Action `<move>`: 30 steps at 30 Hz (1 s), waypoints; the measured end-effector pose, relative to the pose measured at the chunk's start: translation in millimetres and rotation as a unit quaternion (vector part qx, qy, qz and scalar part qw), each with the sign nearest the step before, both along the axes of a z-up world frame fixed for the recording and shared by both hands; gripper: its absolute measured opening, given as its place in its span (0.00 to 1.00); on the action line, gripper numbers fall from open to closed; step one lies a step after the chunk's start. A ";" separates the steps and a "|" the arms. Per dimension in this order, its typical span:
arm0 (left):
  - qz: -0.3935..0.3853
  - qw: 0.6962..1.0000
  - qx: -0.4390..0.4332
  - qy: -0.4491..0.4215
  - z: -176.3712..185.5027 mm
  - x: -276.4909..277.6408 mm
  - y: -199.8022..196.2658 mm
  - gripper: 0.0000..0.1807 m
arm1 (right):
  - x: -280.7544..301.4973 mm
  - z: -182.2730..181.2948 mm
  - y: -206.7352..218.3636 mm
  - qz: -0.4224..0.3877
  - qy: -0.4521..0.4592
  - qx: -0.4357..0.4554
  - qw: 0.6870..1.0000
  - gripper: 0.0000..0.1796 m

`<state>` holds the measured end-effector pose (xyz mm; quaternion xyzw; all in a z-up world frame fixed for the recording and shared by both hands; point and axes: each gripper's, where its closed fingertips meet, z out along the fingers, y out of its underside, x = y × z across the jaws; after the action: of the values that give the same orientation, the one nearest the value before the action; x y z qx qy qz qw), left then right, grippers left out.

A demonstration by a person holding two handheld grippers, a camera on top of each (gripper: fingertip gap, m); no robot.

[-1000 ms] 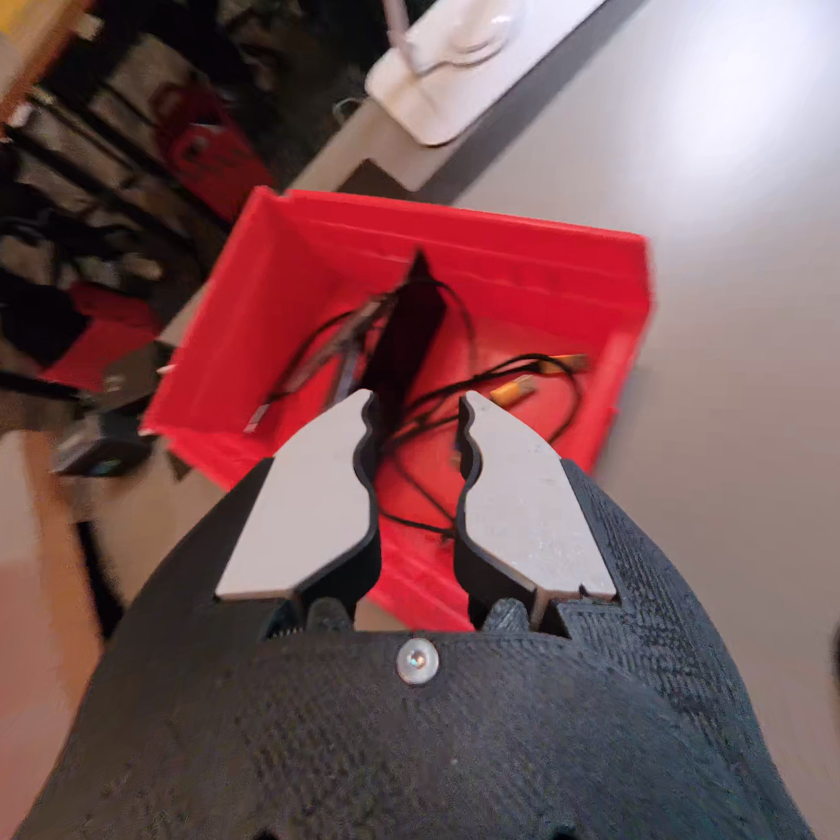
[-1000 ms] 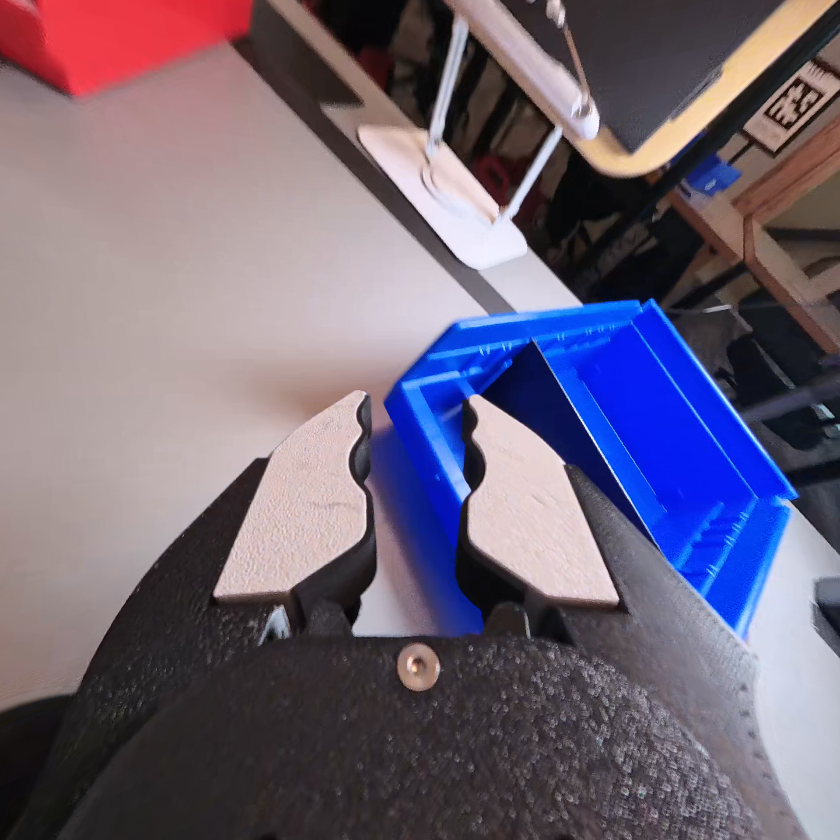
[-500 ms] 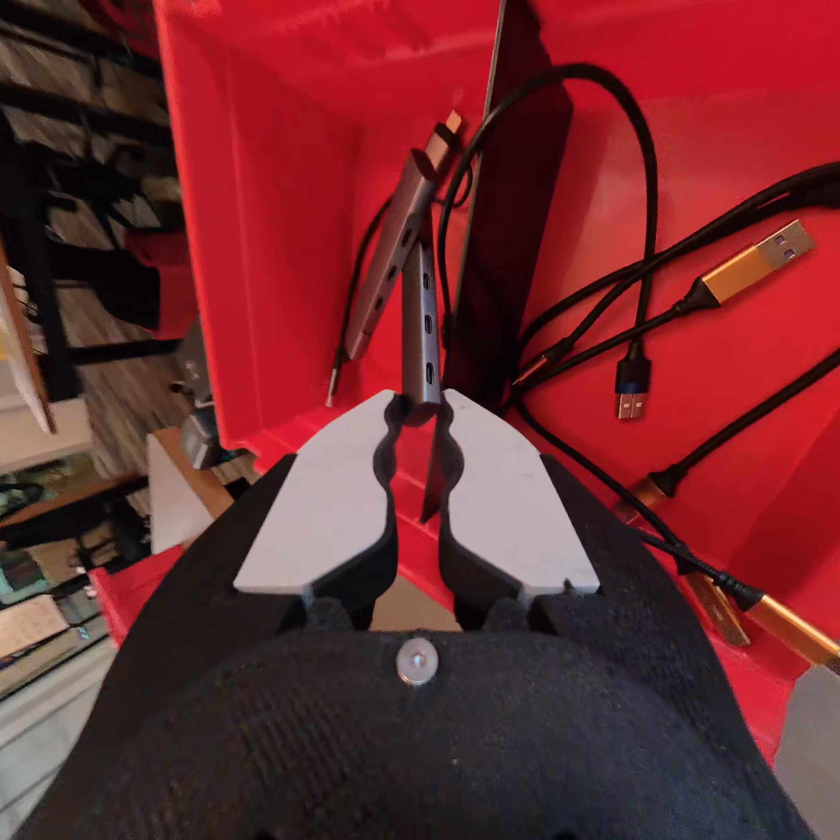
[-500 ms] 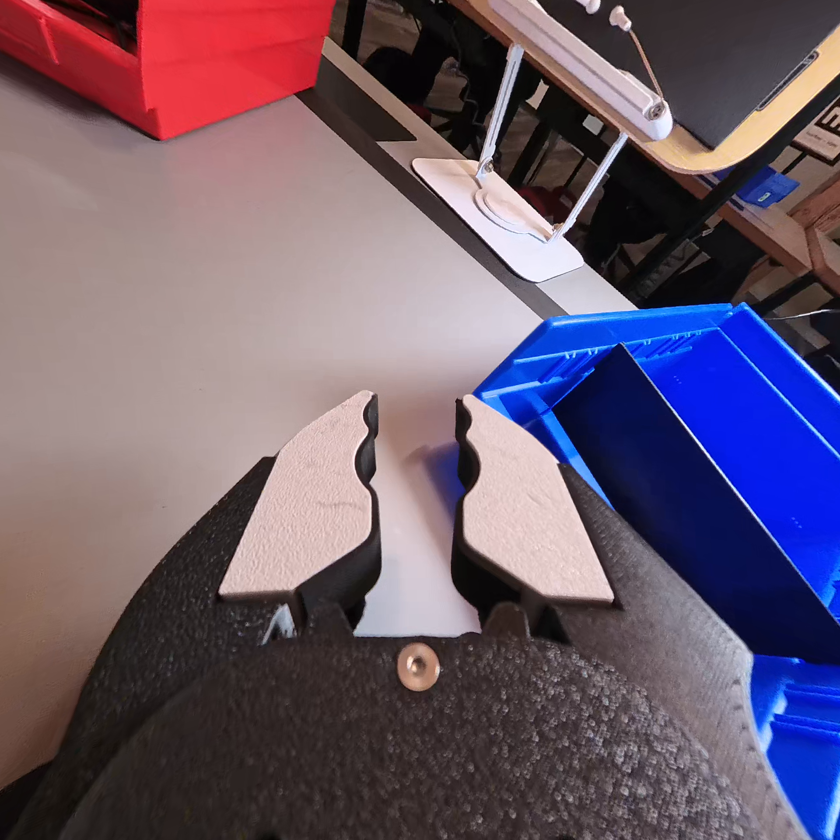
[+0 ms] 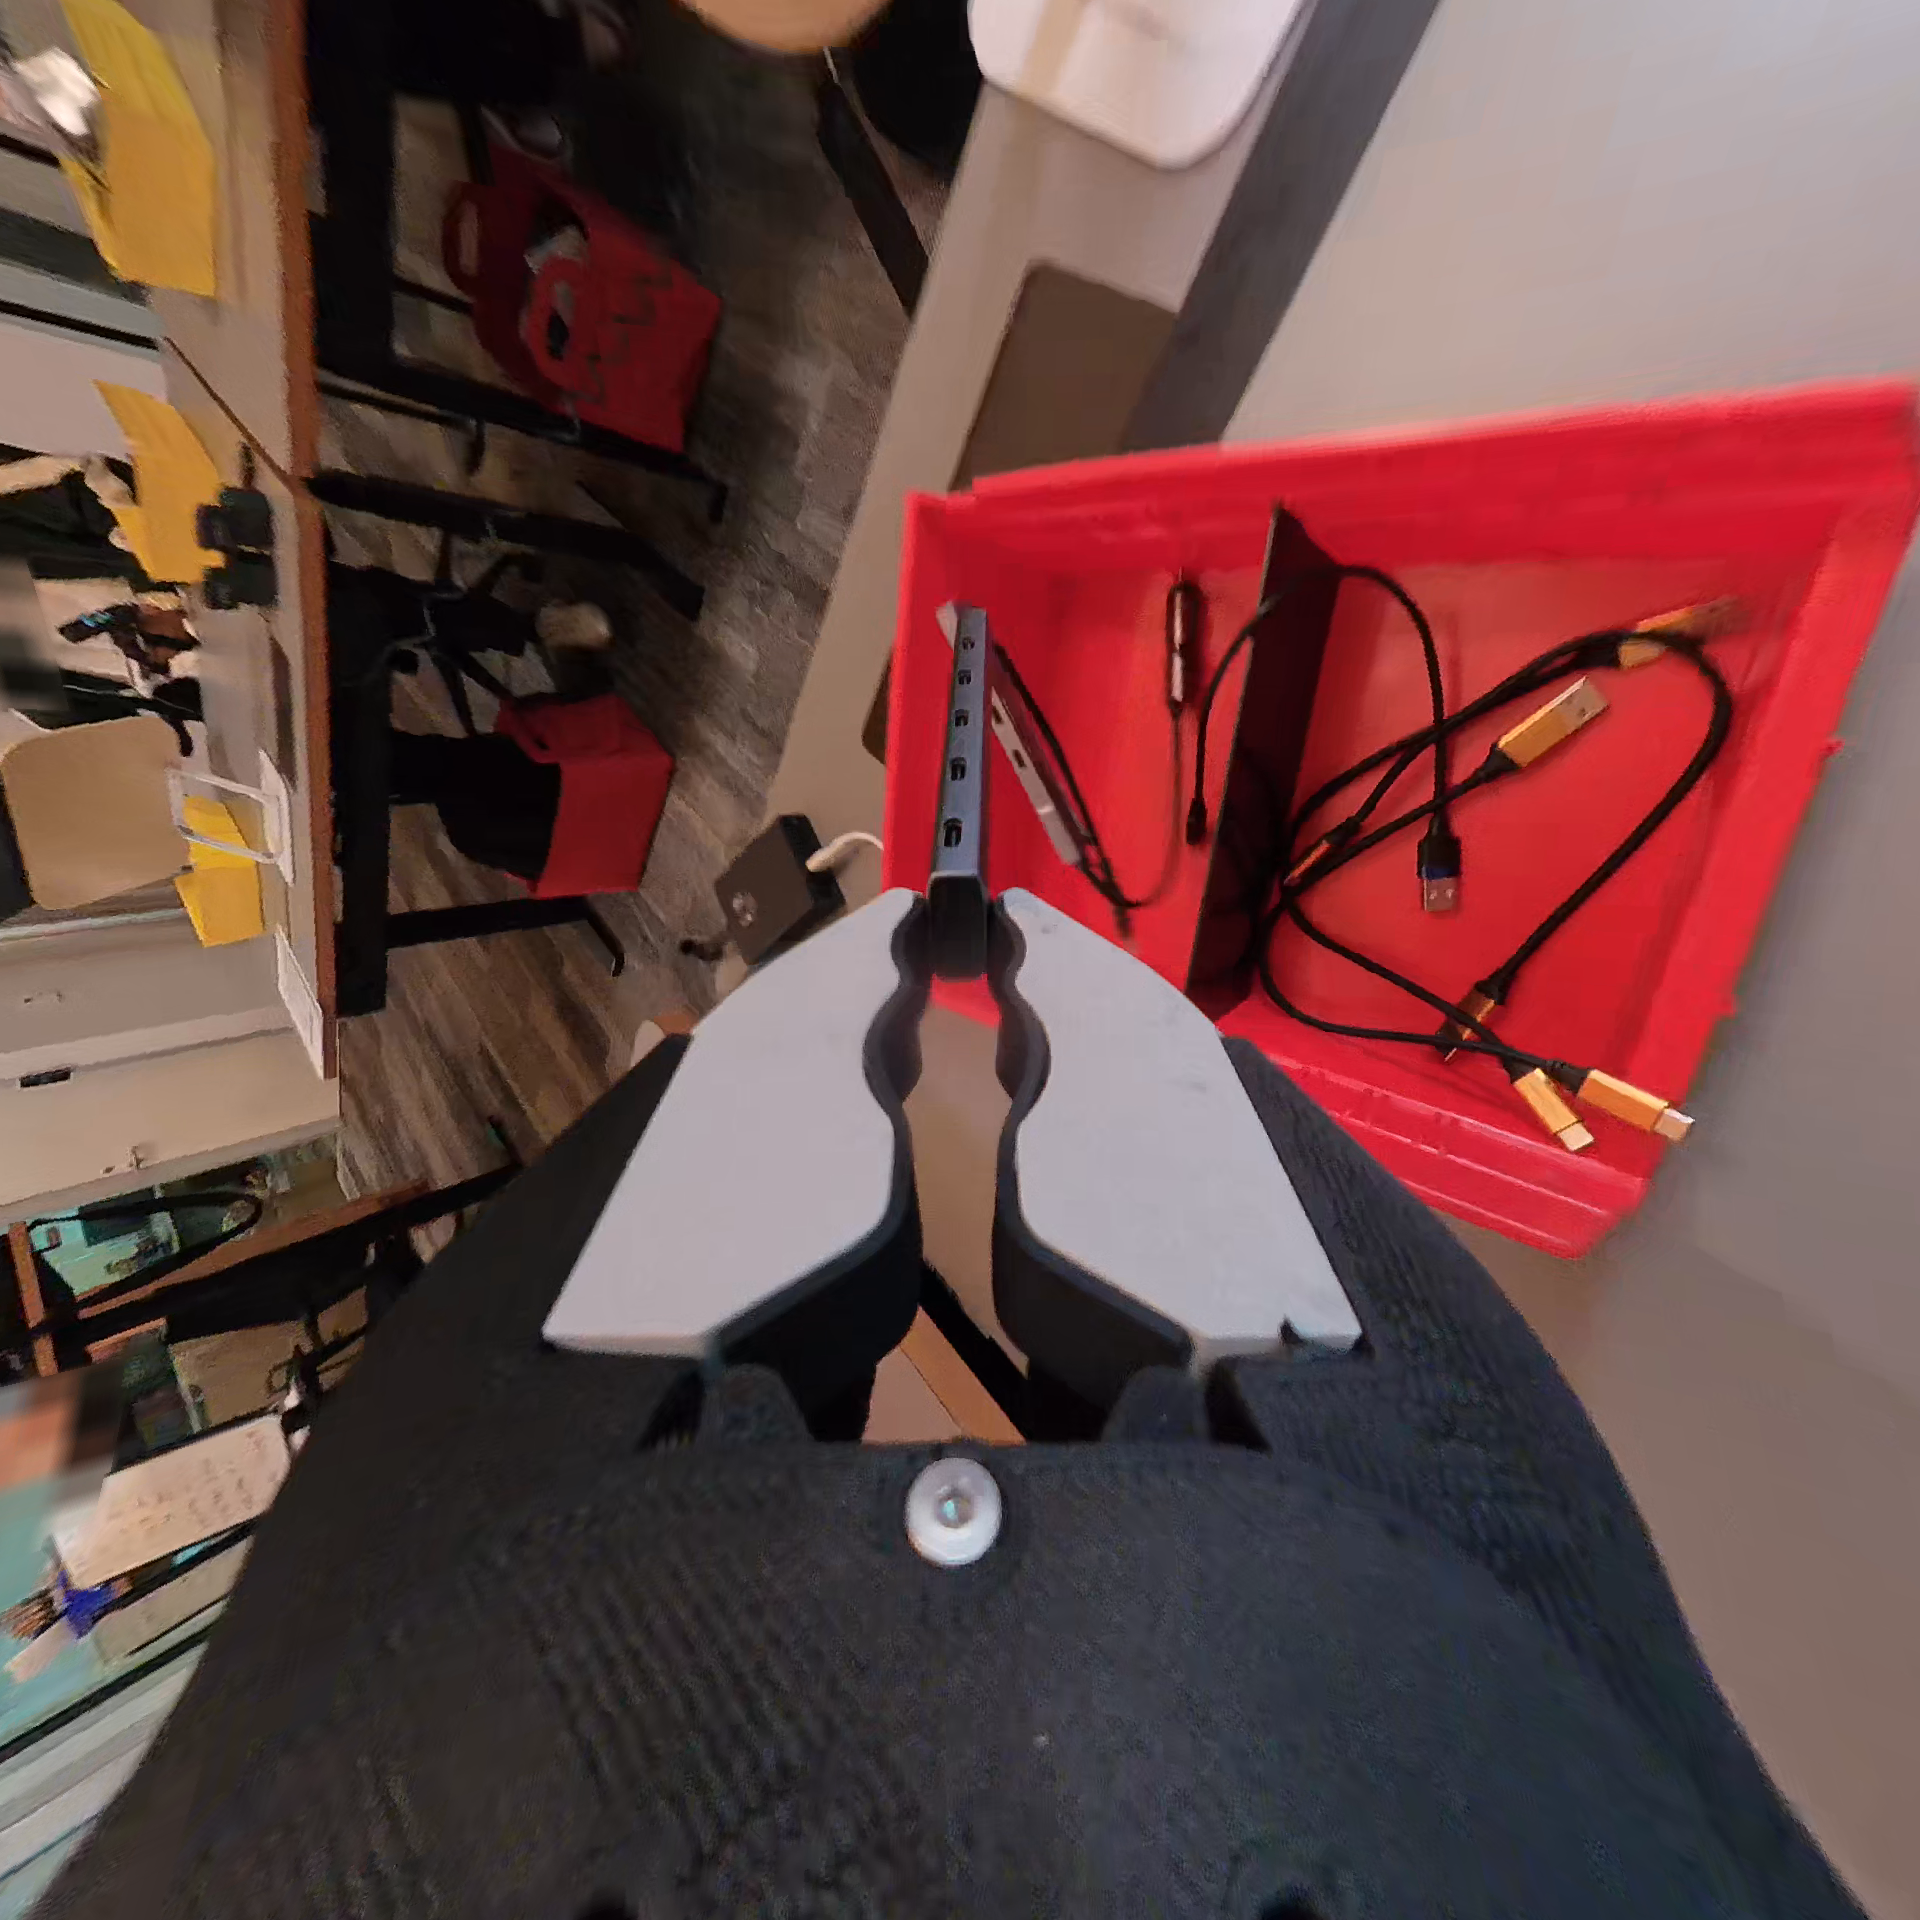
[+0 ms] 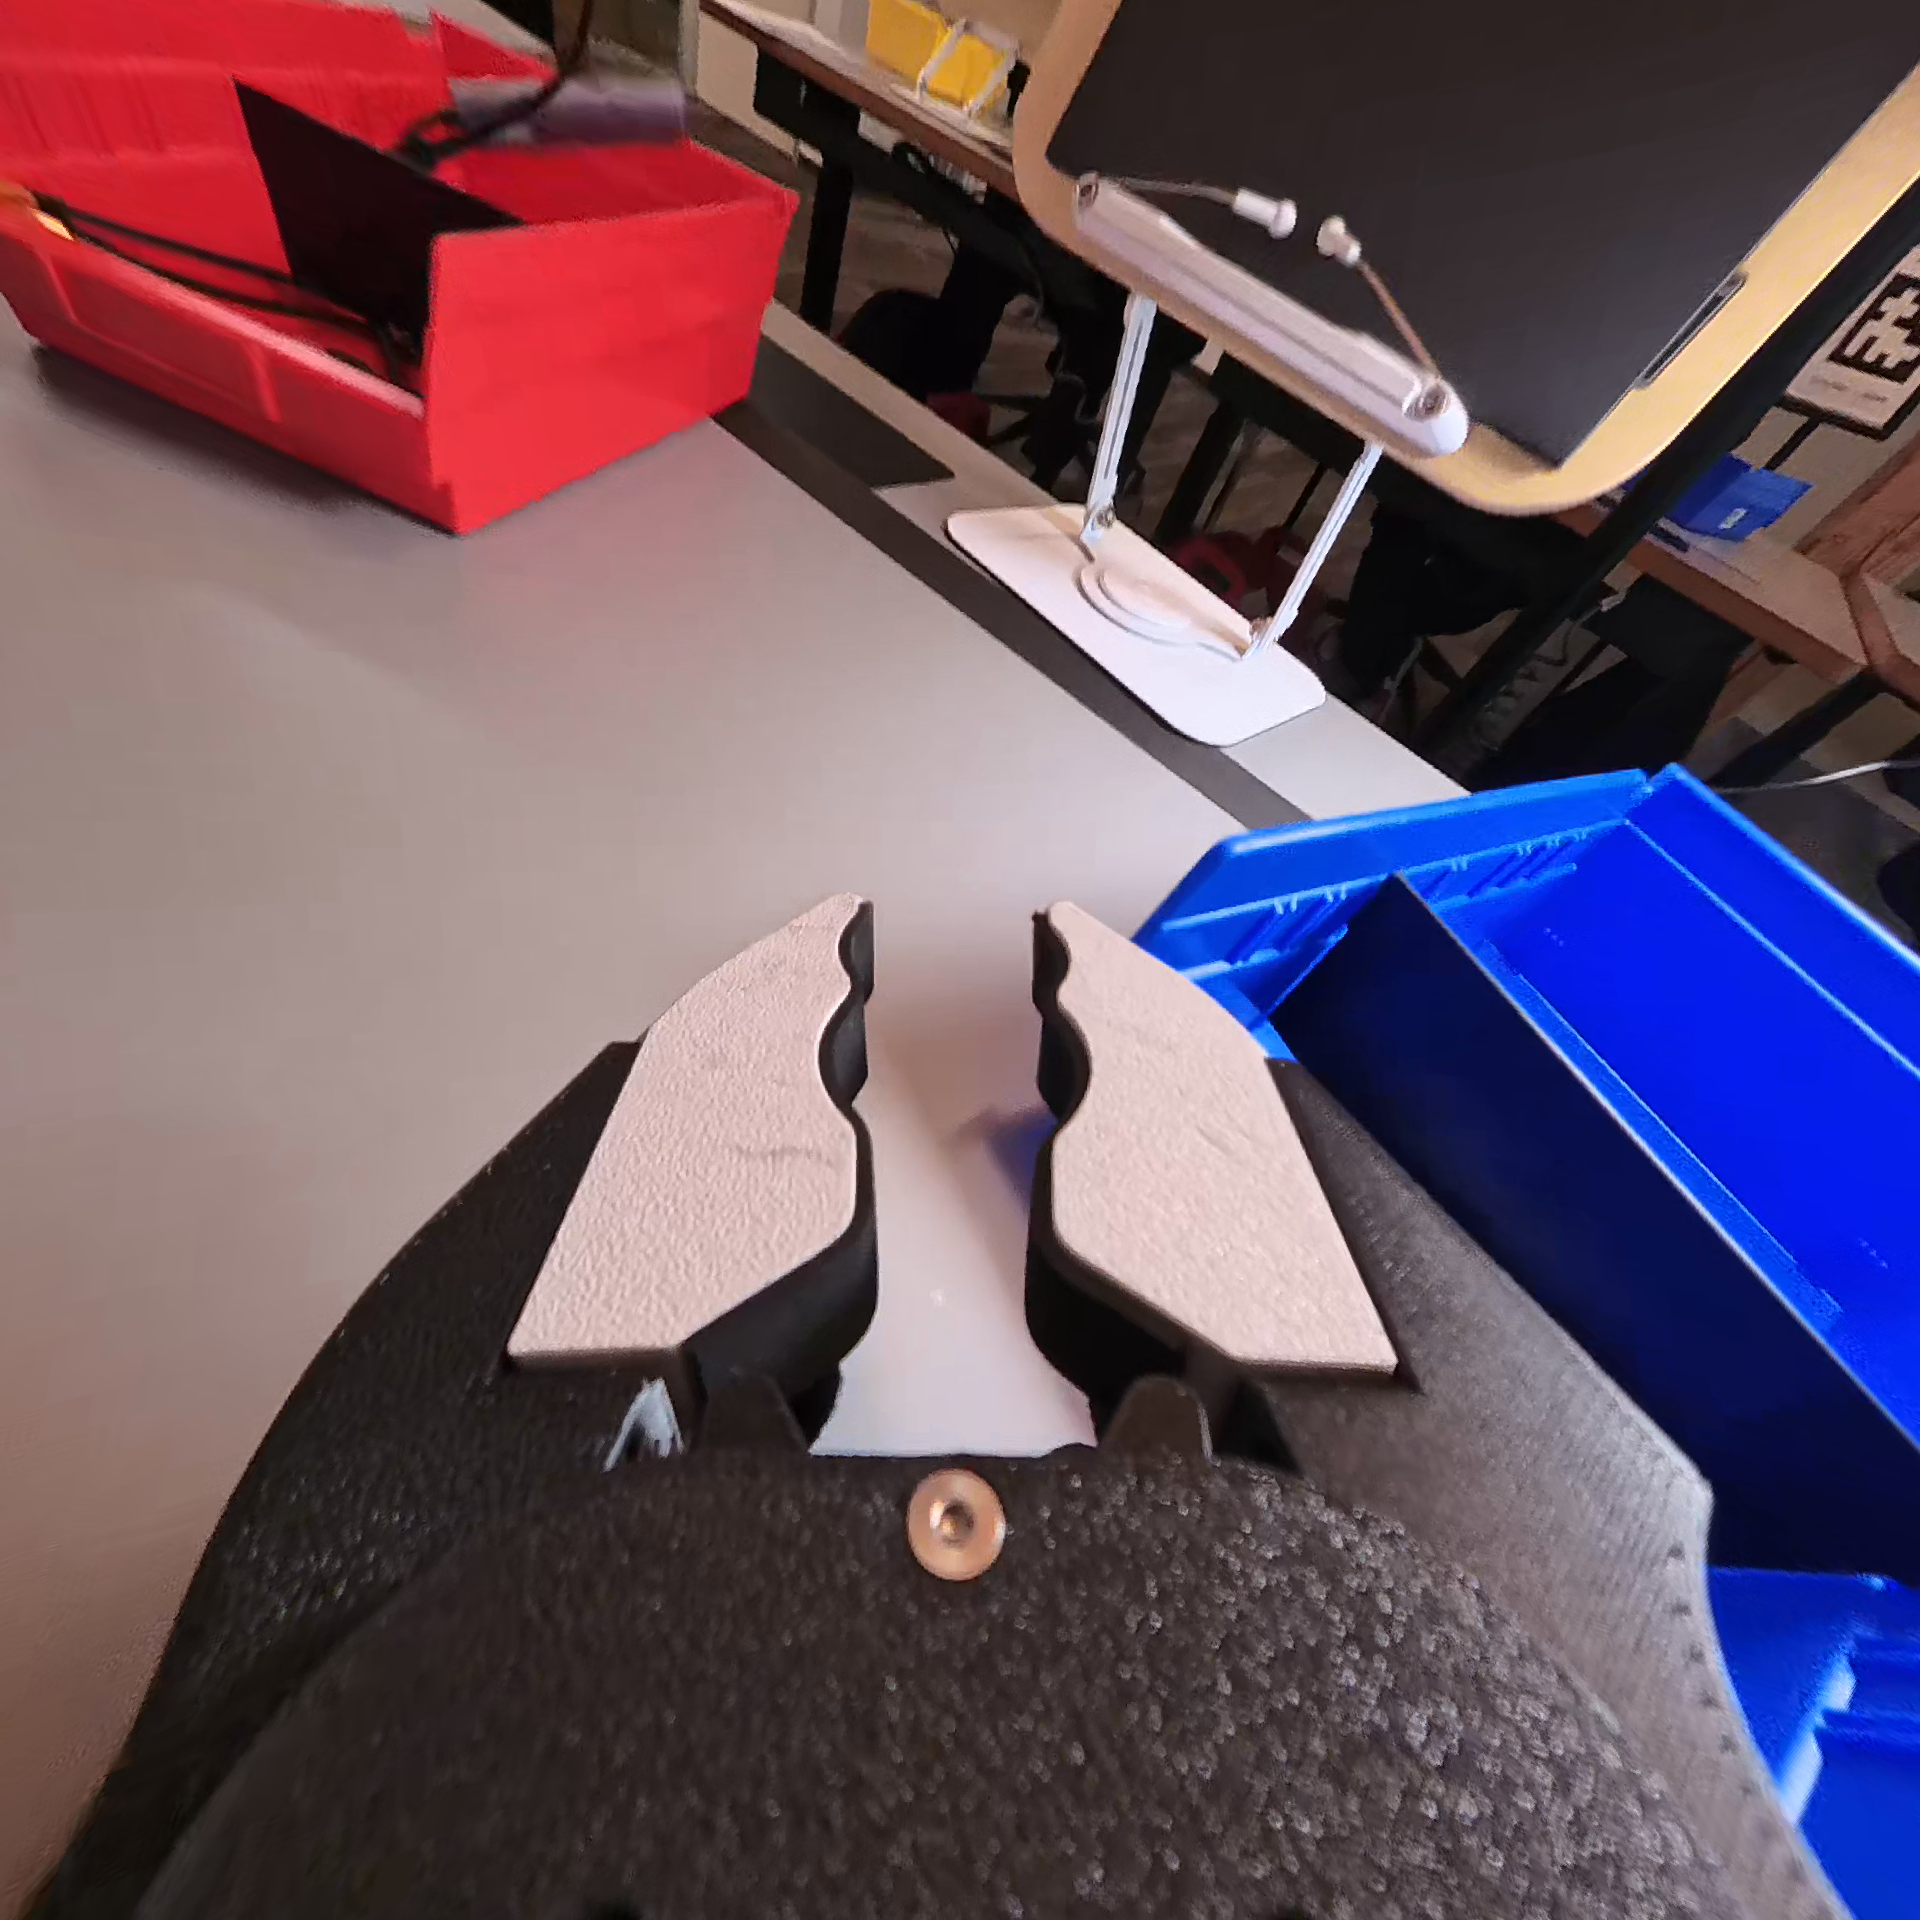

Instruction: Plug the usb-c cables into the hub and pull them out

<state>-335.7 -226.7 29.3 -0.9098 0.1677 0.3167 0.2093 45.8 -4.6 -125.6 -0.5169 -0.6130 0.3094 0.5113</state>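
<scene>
Above the near-left corner of a red bin (image 5: pixel 1455 488), a slim grey hub (image 5: pixel 958 769) pinched at its near end by the left claw (image 5: pixel 956 914), jaws closed tight on its body, port side up and long axis pointing away. Beneath and just right of it, inside the bin's left compartment, a second grey hub (image 5: pixel 1023 769) and a short black cable (image 5: pixel 1184 675). Right of the black divider (image 5: pixel 1262 748), a tangle of black braided usb-c cables (image 5: pixel 1455 790) with gold-coloured plugs, two plugs draped over the near rim; one black-and-blue plug (image 5: pixel 1439 873) lying mid-compartment. Bin resting on a grey tabletop (image 5: pixel 1662 208) near its left edge, with floor, red bags and desks blurred beyond.

Well to the right, the right claw (image 6: pixel 951 935) poised over bare tabletop (image 6: pixel 416 831), jaws moderately apart and holding nothing. Just right of it, a blue bin (image 6: pixel 1558 935) with a dark divider. Farther off, a white stand (image 6: pixel 1143 644) carrying a tilted dark panel; at far left, the red bin (image 6: pixel 582 312) again, with the lifted hub (image 6: pixel 603 109) a blurred grey streak above its far wall.
</scene>
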 end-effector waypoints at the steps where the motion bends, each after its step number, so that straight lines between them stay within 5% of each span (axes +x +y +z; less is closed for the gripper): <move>1: -0.007 1.000 0.023 -0.003 16.1 6.0 0.7 0.06 | -1.2 5.0 -2.1 0.005 0.007 -0.004 1.000 0.16; 7: -0.056 0.972 0.228 -0.014 120.7 47.3 12.6 0.06 | -18.1 43.4 -25.7 0.051 0.059 -0.038 0.996 0.15; 13: -0.165 0.883 0.422 -0.121 169.1 117.5 34.2 0.06 | -43.1 106.5 -74.0 0.135 0.133 -0.060 0.980 0.14; 20: -0.312 0.726 0.537 -0.295 132.7 219.5 64.8 0.06 | -61.3 182.9 -121.2 0.256 0.214 -0.143 0.932 0.17; 25: -0.390 0.610 0.549 -0.419 81.8 288.6 74.5 0.06 | -63.7 191.2 -123.6 0.295 0.246 -0.199 0.901 0.26; 30: -0.421 0.569 0.488 -0.511 22.2 328.8 76.5 0.06 | -38.2 181.2 -125.6 0.358 0.264 -0.207 0.871 0.23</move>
<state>-6.8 -150.2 51.5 -0.5065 0.2163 -0.2913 0.7822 7.7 -130.2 55.6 -0.2549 -0.5202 0.7161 0.3894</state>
